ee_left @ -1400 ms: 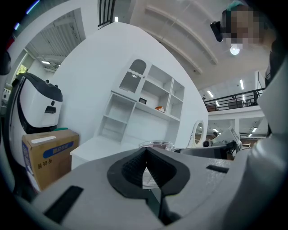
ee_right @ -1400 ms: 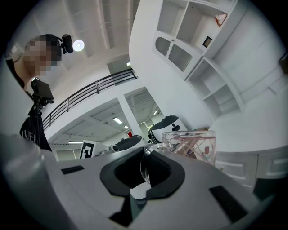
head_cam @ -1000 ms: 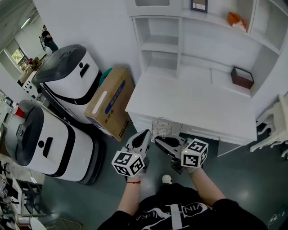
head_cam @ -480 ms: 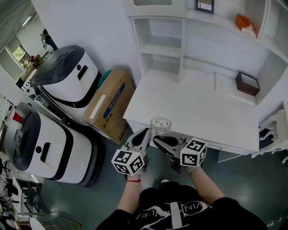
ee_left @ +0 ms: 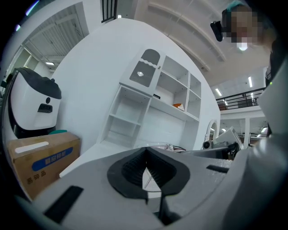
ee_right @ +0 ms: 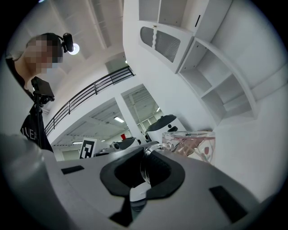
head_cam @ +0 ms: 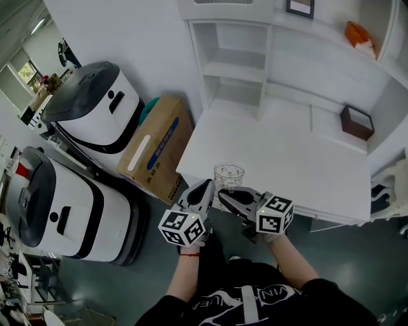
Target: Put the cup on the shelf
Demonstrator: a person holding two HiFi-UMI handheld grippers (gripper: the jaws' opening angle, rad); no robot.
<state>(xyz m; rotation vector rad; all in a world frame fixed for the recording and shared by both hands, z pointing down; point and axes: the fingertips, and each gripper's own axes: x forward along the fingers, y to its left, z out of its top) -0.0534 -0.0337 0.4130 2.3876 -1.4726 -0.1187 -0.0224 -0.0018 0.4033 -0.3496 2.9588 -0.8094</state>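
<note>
A clear glass cup [head_cam: 229, 176] with a red flower print hangs at the front edge of the white desk [head_cam: 287, 153]. My right gripper [head_cam: 224, 193] is shut on the cup's handle; in the right gripper view the handle [ee_right: 148, 162] sits between the pads and the cup [ee_right: 191, 144] stands just beyond them. My left gripper [head_cam: 204, 190] is beside the cup on its left, shut with nothing in it. In the left gripper view its pads [ee_left: 135, 173] meet, and the cup's rim [ee_left: 158, 146] peeks over them. The white shelf unit [head_cam: 237, 63] rises at the desk's back.
A cardboard box [head_cam: 156, 148] leans at the desk's left. Two white and black machines [head_cam: 95, 105] [head_cam: 64, 204] stand further left. A small brown box [head_cam: 357, 122] sits at the desk's right, and an orange object [head_cam: 359, 32] and a picture frame [head_cam: 299, 7] are on upper shelves.
Both grippers and the cup have edged a little forward over the desk's front edge. The grip on the handle is unchanged.
</note>
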